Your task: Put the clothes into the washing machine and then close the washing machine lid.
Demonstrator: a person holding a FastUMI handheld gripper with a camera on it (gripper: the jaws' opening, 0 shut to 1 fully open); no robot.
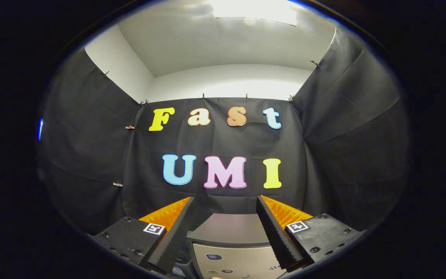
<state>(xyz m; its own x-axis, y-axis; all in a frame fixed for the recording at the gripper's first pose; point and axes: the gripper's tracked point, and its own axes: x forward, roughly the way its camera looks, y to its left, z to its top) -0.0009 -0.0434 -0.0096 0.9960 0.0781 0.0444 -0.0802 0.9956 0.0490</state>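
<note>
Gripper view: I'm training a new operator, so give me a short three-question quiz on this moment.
1. True or false: the gripper is shut on a piece of clothing.
2. What lies between and below the fingers? A) a laundry basket B) the washing machine with its control panel C) a sink
3. Fill in: beyond the fingers hangs the booth's black ____ wall.

Key: 1. False; the fingers are spread apart and hold nothing. 2. B. 3. cloth.
</note>
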